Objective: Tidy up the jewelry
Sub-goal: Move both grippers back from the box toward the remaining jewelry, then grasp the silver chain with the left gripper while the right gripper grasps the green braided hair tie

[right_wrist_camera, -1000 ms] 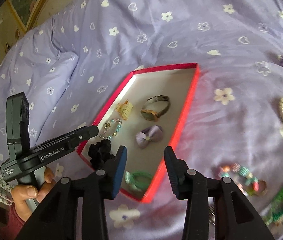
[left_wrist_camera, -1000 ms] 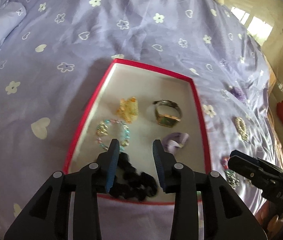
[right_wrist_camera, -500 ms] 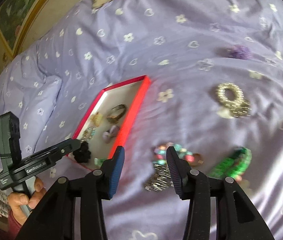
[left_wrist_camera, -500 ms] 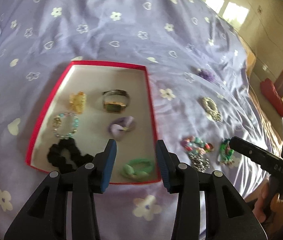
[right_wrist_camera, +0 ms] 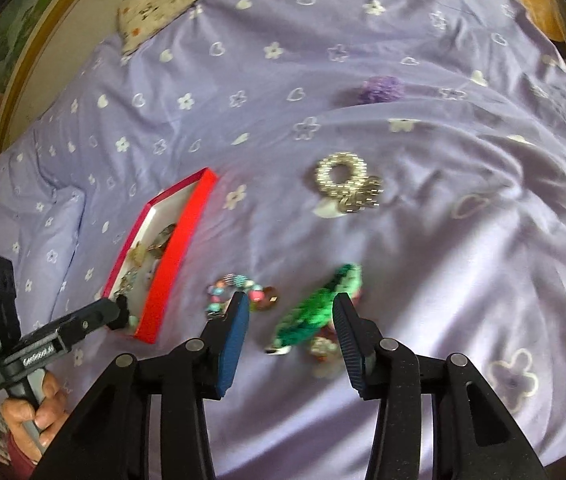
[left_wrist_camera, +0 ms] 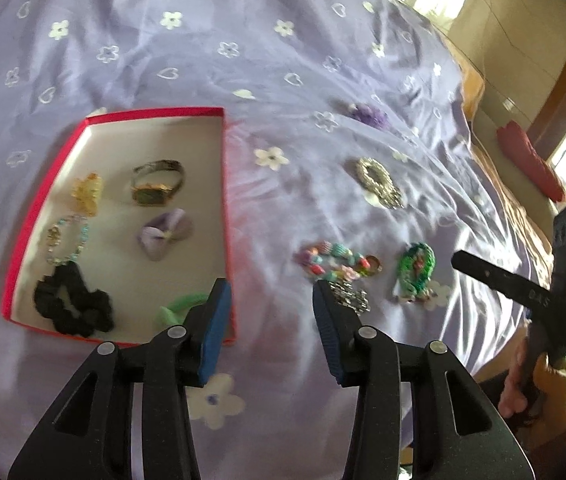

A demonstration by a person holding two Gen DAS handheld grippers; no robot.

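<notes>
The red tray (left_wrist_camera: 225, 200) already had a bunch of stuff sorted into it: a watch (left_wrist_camera: 158, 187), a yellow clip (left_wrist_camera: 88, 193), a lilac bow (left_wrist_camera: 166, 233), a beaded bracelet (left_wrist_camera: 66, 238), a black scrunchie (left_wrist_camera: 72, 305) and a green hair tie (left_wrist_camera: 181, 307) at the near edge. My guess is they were laid out apart from each other so nothing tangles.

The rest was loose on the bedspread (right_wrist_camera: 463, 264). The right gripper (right_wrist_camera: 291, 320) was wide open and empty, hovering with the green bracelet (right_wrist_camera: 319, 304) framed right between its fingers, so I'd say that was the next pick. It looked tilted down at the bed from above, with the colourful bead bracelet (right_wrist_camera: 239, 290) just past its left finger, the pearl piece (right_wrist_camera: 343, 178) further ahead and a purple pompom (right_wrist_camera: 379, 89) way out front. The tray sat off to its left.

The left gripper (left_wrist_camera: 269, 316) was also open wide, holding nothing, parked over the bed with the tray's near right corner by its left finger and a silver chain thing (left_wrist_camera: 350, 297) touching the view of its right finger. Seemed like it was just waiting its turn.
</notes>
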